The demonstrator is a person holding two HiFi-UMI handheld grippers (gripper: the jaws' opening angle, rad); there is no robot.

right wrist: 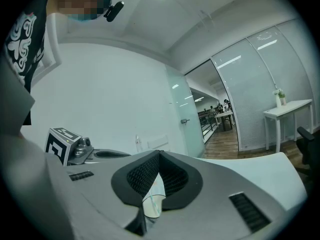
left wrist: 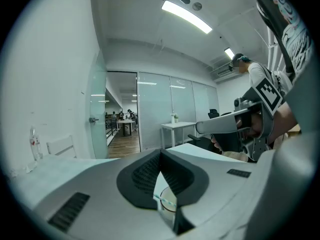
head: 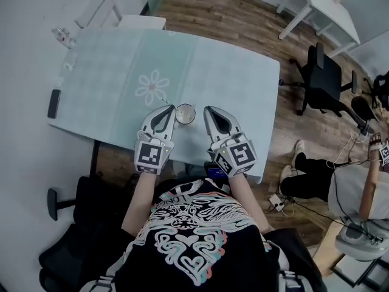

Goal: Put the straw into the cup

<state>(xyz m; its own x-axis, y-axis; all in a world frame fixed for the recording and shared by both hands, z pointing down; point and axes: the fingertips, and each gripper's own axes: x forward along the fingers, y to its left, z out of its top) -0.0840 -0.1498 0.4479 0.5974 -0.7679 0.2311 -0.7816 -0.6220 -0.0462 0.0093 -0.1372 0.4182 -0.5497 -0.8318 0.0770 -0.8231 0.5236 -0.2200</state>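
Observation:
A small round cup (head: 185,113) stands near the front edge of the table with the pale green cloth (head: 231,72). It sits between my two grippers. The left gripper (head: 172,108) is just left of the cup and the right gripper (head: 207,109) just right of it. Both are shut with nothing held. In the left gripper view the jaws (left wrist: 160,153) meet at the tips. Below them I see the cup (left wrist: 169,204) with a striped straw (left wrist: 164,200) across its mouth. The right gripper view shows shut jaws (right wrist: 159,153) over the cup (right wrist: 152,206).
A dark phone (head: 54,103) lies at the table's left edge and a small bottle (head: 61,35) at its far left corner. A black office chair (head: 322,78) stands to the right, a white side table (head: 328,8) beyond it. A person (head: 355,187) sits at far right.

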